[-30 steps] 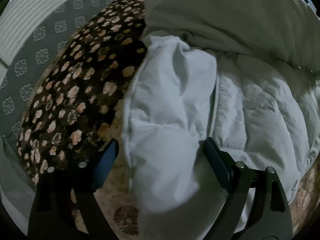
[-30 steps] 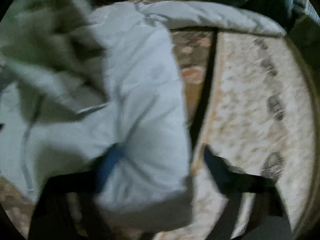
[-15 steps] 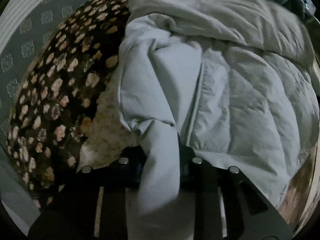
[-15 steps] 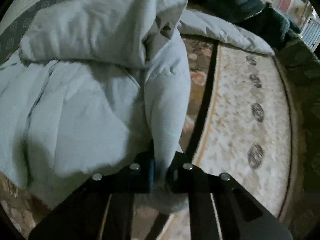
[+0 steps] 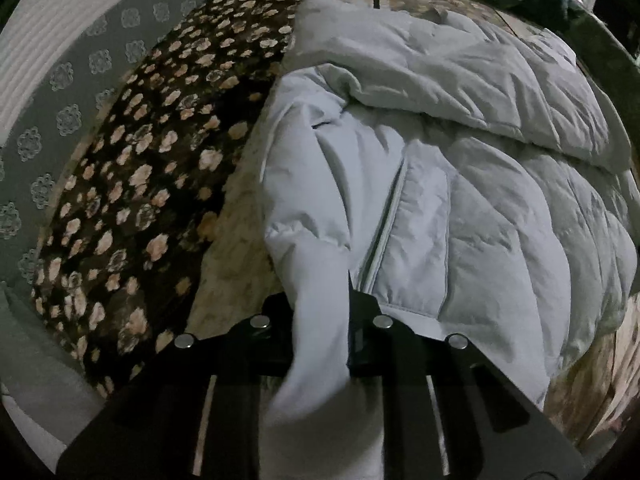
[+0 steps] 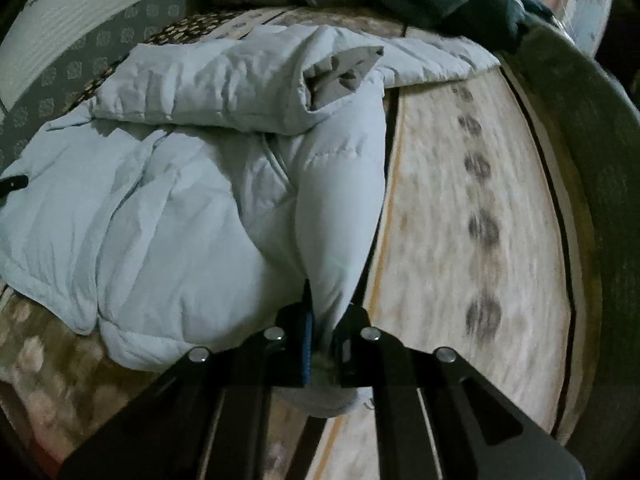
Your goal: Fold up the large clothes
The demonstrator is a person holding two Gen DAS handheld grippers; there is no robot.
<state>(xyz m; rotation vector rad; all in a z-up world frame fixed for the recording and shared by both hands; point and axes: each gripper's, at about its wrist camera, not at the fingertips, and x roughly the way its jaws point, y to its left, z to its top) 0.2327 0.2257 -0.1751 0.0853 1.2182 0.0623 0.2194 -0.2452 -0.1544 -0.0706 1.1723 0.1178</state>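
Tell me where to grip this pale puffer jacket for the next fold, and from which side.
Grip the pale puffer jacket at its two near corners, coming in from the near edge, fingers level with the bedspread. The padding bunches into narrow ridges there, thin enough to pinch. Both the left gripper and the right gripper are shut on such ridges; the quilted middle looks too thick and flat.

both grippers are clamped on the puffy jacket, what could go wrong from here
1. The left hand-held gripper pinches only a narrow bunch of the pale puffy jacket; the slick padded fabric may slip out when lifted.
2. The right hand-held gripper also holds a thin fold, so the pull could be uneven and skew the fold.
3. The loose upper layer may flop open.
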